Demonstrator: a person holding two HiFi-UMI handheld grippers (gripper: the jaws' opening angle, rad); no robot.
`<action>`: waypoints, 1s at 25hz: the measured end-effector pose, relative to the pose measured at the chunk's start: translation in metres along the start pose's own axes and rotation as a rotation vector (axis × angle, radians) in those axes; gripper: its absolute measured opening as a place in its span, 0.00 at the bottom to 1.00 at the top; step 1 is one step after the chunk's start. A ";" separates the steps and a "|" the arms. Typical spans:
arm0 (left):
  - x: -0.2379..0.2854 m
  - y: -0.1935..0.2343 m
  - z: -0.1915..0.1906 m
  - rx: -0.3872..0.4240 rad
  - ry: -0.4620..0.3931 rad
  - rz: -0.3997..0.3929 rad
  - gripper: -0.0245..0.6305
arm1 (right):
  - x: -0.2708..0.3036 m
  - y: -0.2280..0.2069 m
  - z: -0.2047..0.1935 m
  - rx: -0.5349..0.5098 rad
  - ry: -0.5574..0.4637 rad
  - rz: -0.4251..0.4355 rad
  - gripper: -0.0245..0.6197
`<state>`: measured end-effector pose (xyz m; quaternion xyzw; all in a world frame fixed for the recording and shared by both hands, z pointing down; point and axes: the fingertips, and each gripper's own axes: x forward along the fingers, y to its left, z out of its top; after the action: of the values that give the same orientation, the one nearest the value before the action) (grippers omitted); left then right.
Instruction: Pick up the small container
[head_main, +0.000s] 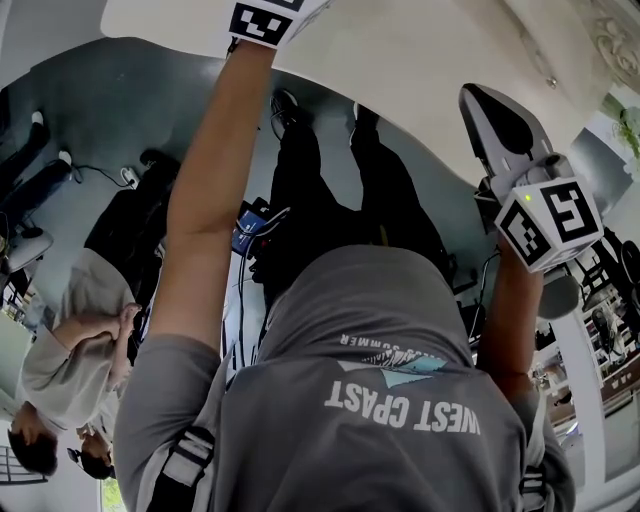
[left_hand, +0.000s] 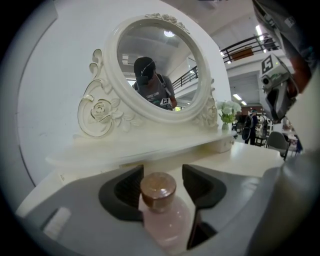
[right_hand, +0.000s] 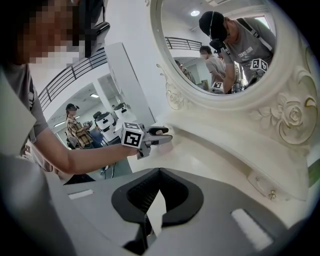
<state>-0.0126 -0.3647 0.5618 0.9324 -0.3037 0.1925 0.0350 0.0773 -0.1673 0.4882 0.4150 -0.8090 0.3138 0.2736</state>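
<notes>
1. My left claw (left_hand: 163, 170) is standing wide open around the small container (left_hand: 165, 220), a pale pink bottle with a rose-gold cap (left_hand: 158, 186). The bottle is showing at six o'clock in the left gripper view, between the dark ribbed pads (left_hand: 127, 187). There is a sliver of daylight on either side of the cap, so nothing is being squeezed.

2. The container is sitting in front of the low shelf (left_hand: 150, 147) of the white dressing table (left_hand: 245, 160), with the oval mirror (left_hand: 160, 65) rising at twelve o'clock. Its base is dropping below the frame, so I cannot tell whether it is resting on the tabletop.

3. I am holding this claw close to level, I judge, so that the pads are coming at the bottle from its sides. The rounded cap would be giving them little to bite on from above.

4. My right claw (right_hand: 159, 172) is shut on nothing, its tips meeting over the near edge of the table. In the right gripper view my left claw is showing at ten o'clock, reaching across the tabletop. One claw looks to be enough for so small a thing, which is likely why the right is hanging clear.

5. The pick-up is not yet done, by my reading, and closing the pads is the step in hand. The smooth, rounded body could be slipping or tipping if the squeeze is landing off-centre.
</notes>
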 end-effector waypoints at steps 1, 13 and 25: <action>0.001 0.002 0.000 0.002 0.001 0.012 0.40 | -0.001 0.000 0.000 0.002 0.000 -0.001 0.04; 0.002 0.013 0.000 0.089 0.029 0.118 0.16 | -0.011 -0.005 0.000 0.015 -0.016 -0.017 0.04; -0.022 0.005 -0.008 0.066 0.060 0.111 0.16 | -0.014 0.000 0.003 0.005 -0.046 -0.014 0.04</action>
<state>-0.0341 -0.3551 0.5602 0.9087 -0.3470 0.2321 0.0025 0.0842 -0.1625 0.4760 0.4284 -0.8114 0.3044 0.2558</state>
